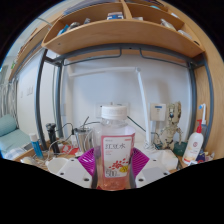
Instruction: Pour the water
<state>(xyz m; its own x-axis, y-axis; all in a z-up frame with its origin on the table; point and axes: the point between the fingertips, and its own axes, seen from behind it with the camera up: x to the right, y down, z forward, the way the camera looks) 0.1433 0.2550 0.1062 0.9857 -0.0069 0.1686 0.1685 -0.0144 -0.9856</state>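
Bottle (115, 152) gripped between fingers (70, 170), pads closed against both its sides, held upright above cluttered desk (30, 152). No cup made out beyond fingers. Pour judged best done slowly: grip kept firm, tilt eased gradually over receiver.

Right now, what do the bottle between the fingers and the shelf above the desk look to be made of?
bottle: likely clear plastic, glossy; a whitish cap shows through its see-through upper part, and a printed pink label wraps the body. It sits between the gripper fingers, seemingly clamped.
shelf: light wood or wood laminate, matte, with an even tan surface, on dark posts that look like metal.
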